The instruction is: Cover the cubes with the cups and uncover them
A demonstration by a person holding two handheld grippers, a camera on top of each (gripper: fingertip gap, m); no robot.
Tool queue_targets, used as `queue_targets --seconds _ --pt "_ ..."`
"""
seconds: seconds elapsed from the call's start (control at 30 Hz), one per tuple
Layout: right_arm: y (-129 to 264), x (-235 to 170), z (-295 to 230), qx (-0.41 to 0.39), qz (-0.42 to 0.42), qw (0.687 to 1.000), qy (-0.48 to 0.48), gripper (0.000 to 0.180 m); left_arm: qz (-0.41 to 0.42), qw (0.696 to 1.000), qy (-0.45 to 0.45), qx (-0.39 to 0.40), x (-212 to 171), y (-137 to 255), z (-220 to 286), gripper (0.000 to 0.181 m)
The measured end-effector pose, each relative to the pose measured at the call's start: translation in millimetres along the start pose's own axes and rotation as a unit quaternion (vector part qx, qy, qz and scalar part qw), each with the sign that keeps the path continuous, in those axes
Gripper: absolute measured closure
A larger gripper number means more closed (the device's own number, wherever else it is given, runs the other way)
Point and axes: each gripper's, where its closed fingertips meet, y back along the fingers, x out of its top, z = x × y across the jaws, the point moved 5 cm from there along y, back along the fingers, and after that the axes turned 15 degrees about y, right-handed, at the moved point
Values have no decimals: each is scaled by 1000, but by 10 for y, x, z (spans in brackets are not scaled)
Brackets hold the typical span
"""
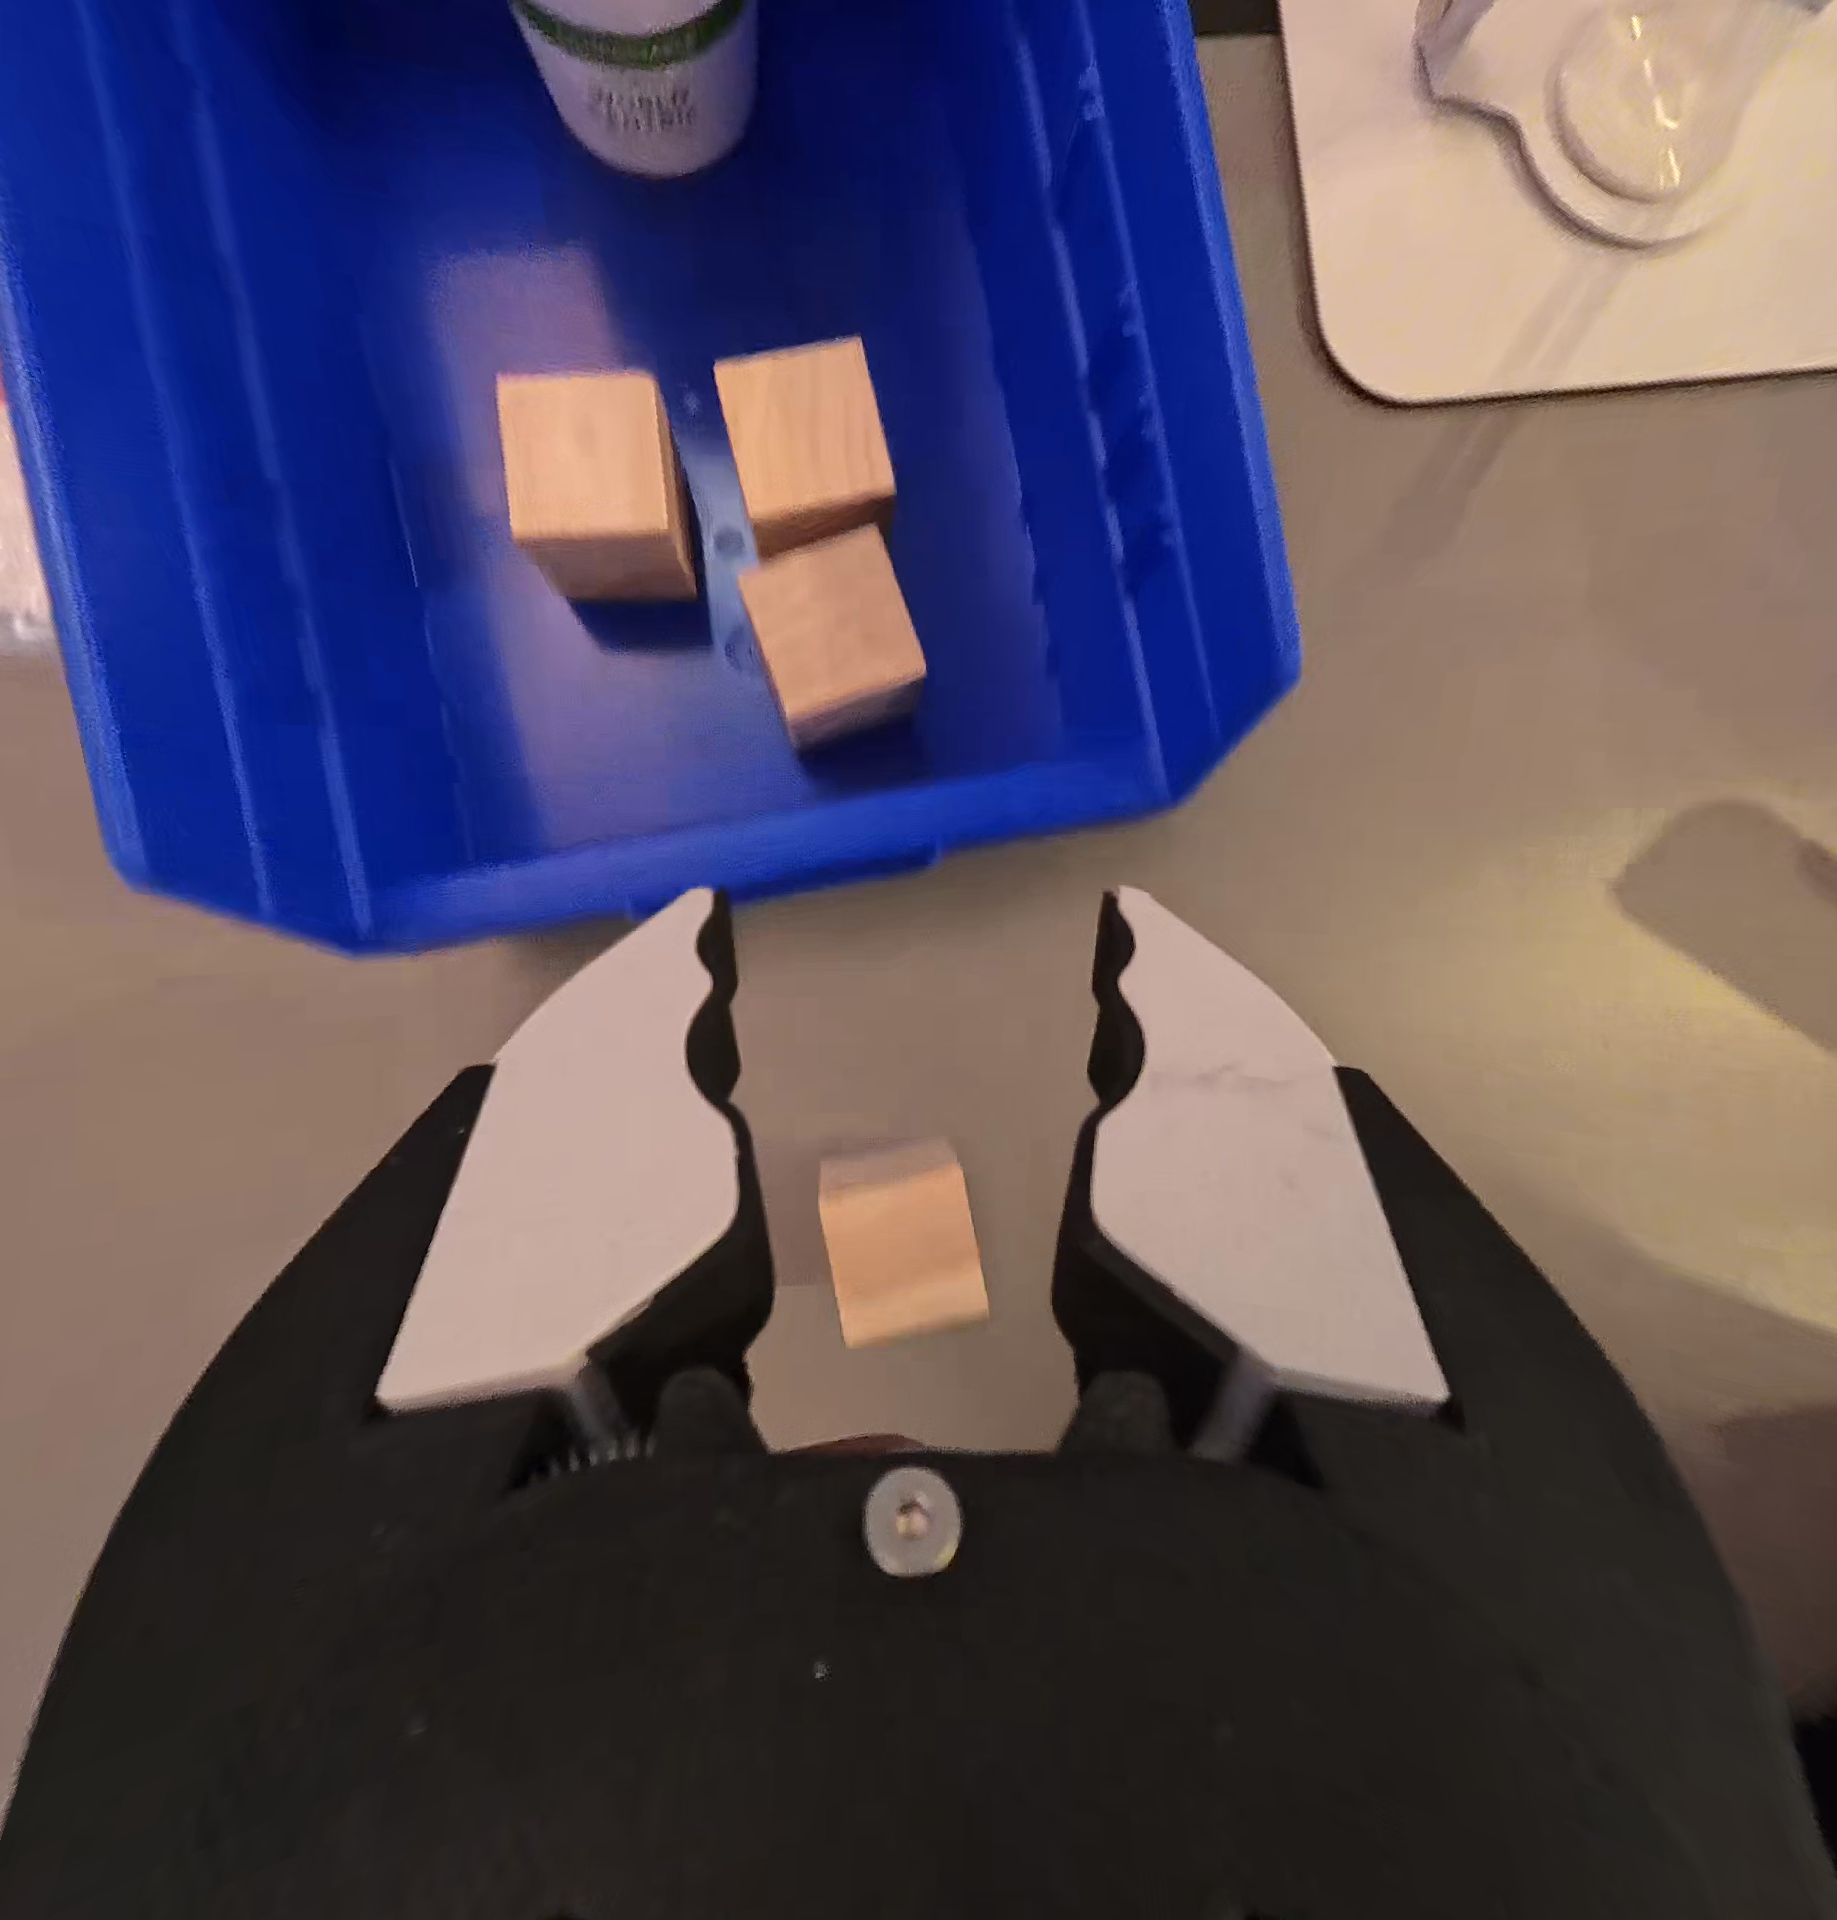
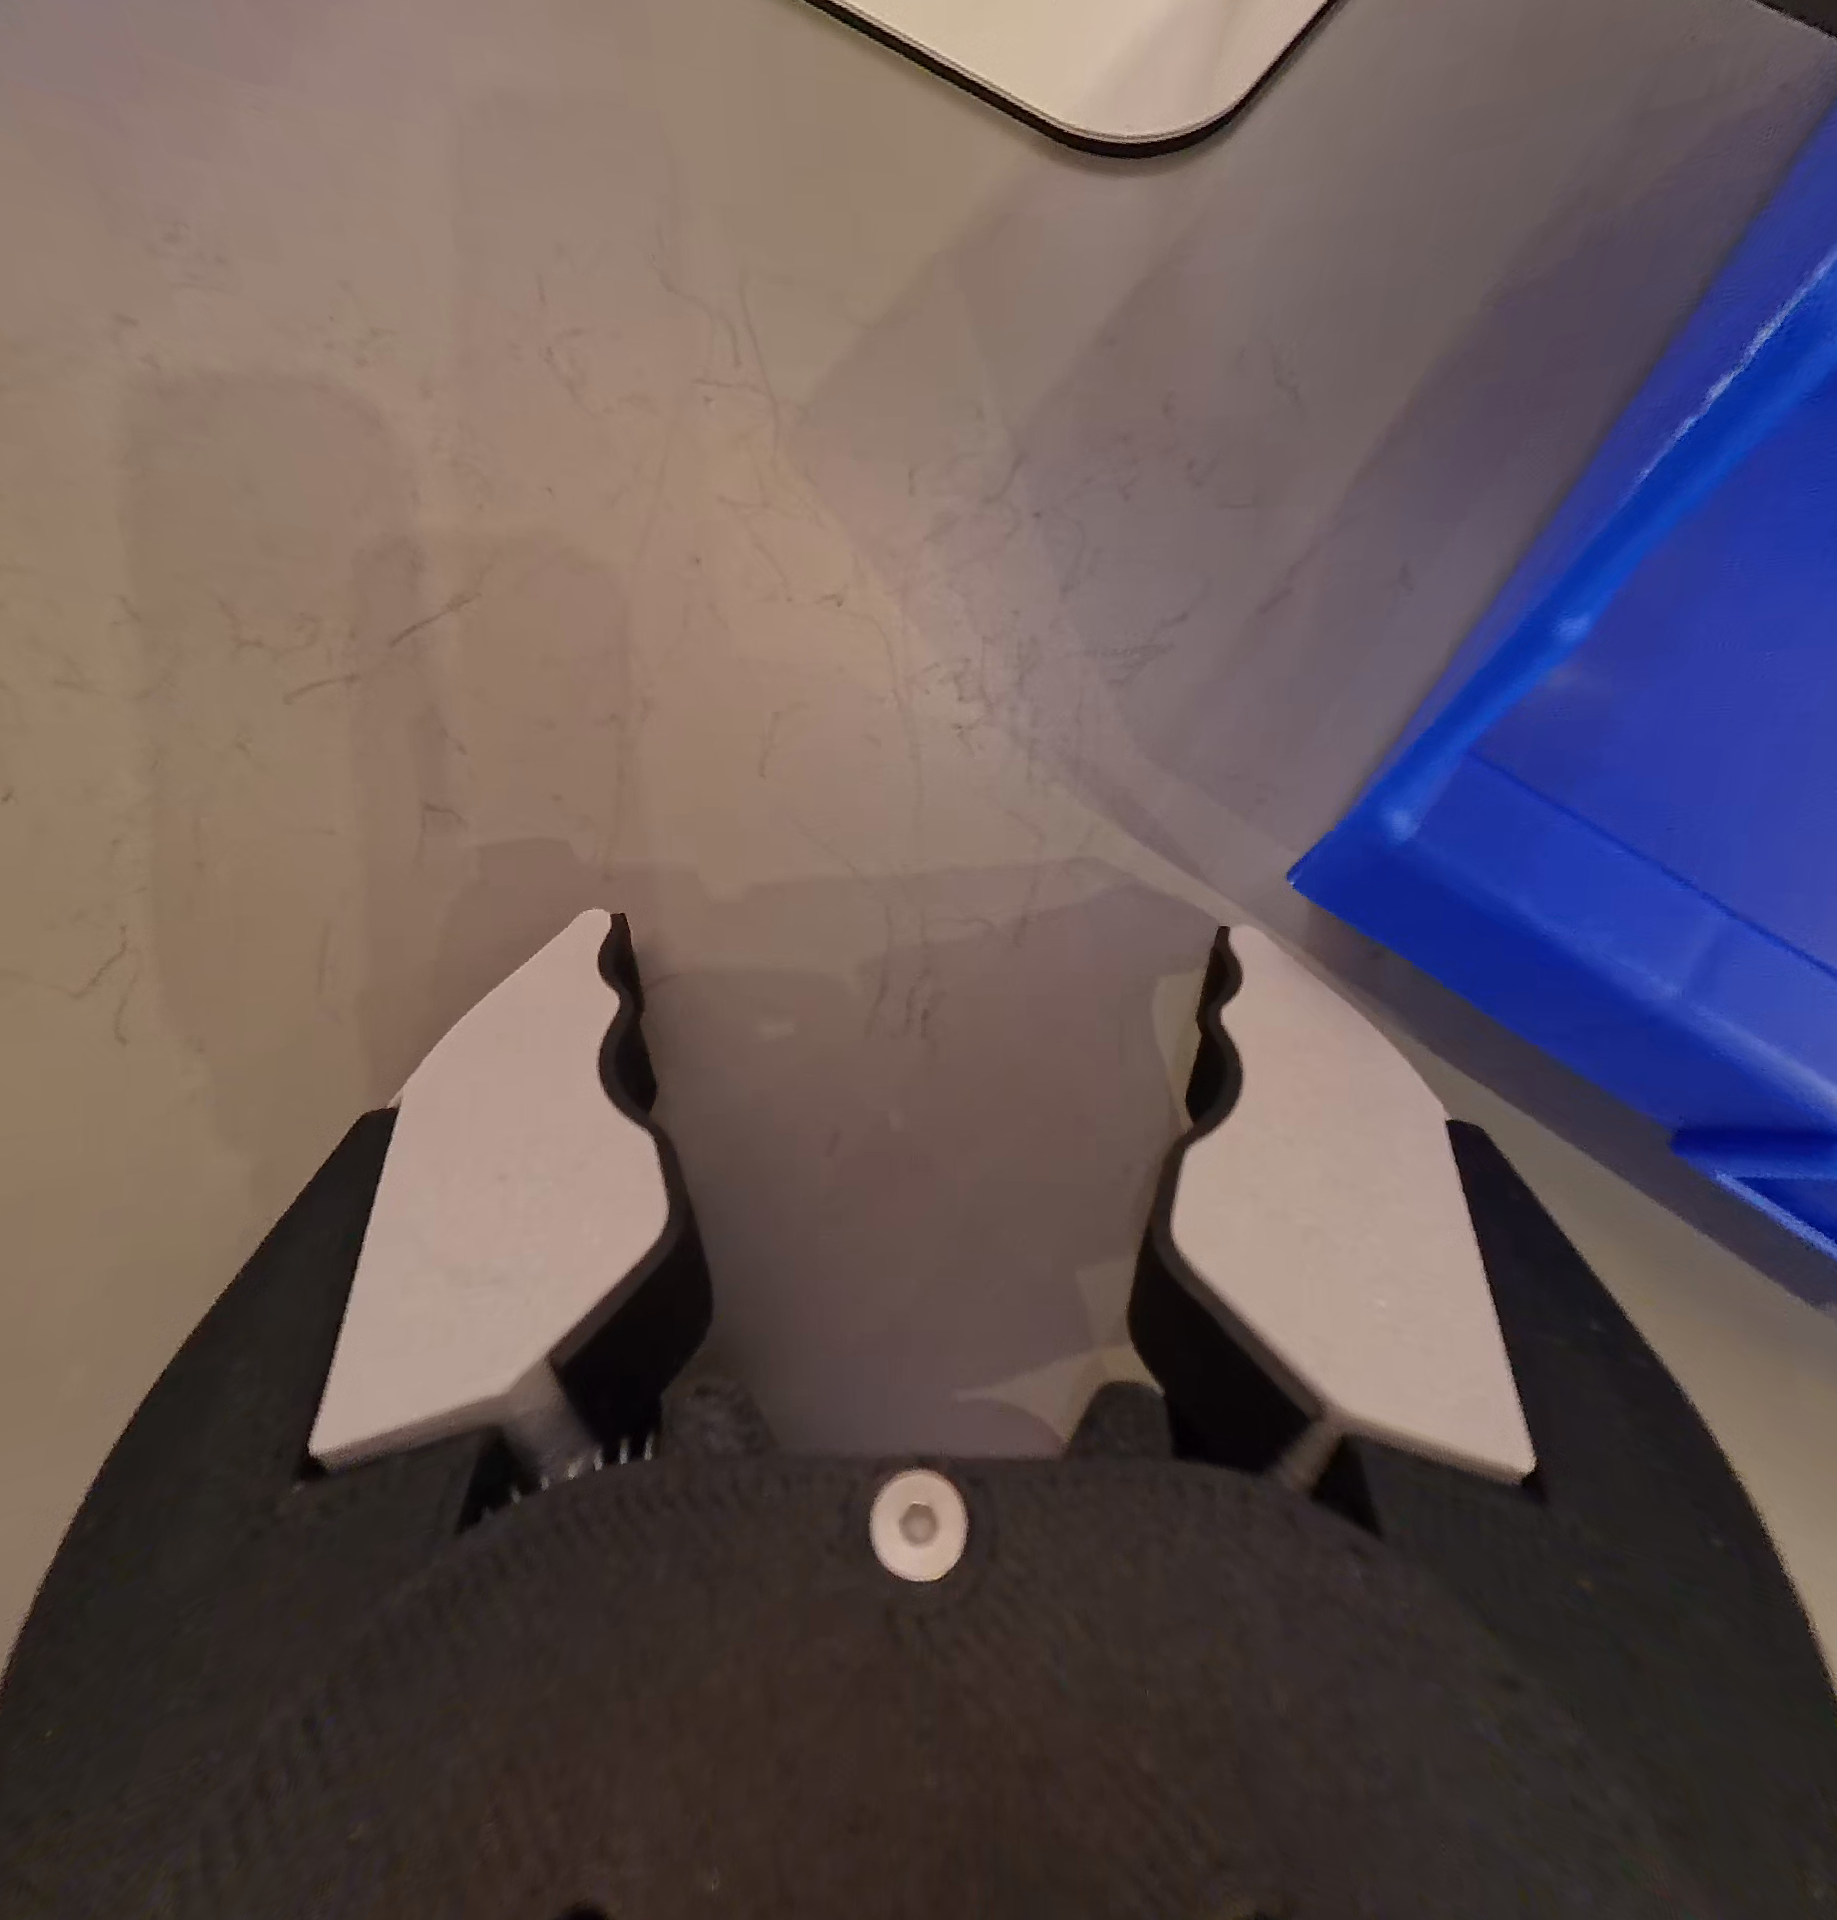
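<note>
In the left wrist view a blue bin (image 1: 1184,520) holds three wooden cubes: one at left (image 1: 597,483), one at right (image 1: 800,442) and one nearer (image 1: 831,634). A white cup with green bands (image 1: 644,83) stands at the bin's far end. A fourth wooden cube (image 1: 901,1242) lies on the grey table between the fingers of my left gripper (image 1: 912,914), which is open and apart from it. My right gripper (image 2: 919,935) is open and empty over bare table.
A white mat (image 1: 1516,312) at the far right carries a clear plastic container (image 1: 1620,114). The mat's corner (image 2: 1080,62) and the blue bin's corner (image 2: 1641,831) show in the right wrist view. The grey table (image 2: 478,520) lies under both grippers.
</note>
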Motion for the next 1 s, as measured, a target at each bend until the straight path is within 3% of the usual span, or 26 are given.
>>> queue_targets --seconds 0.13,0.27,0.47,0.57,0.73,0.87,1.0 --pt "8 -3 6 0 3 1000 -4 77 -26 999 22 21 280 -440 37 102" --pt "10 -7 16 -3 3 1000 -8 78 -55 997 45 36 373 -742 -38 106" --pt "5 -7 23 -8 2 1000 -10 79 -86 994 38 56 343 -996 -115 135" --pt "6 -6 23 -6 3 1000 -11 79 -82 995 35 49 383 -1024 -91 138" --pt "13 0 25 4 9 1000 -15 78 -55 998 23 38 383 -811 -11 139" --pt "21 5 22 16 15 1000 -18 77 -17 1000 4 14 355 -324 165 139" --pt "21 9 9 23 17 1000 -12 77 1 1000 -20 -9 94 108 445 139"
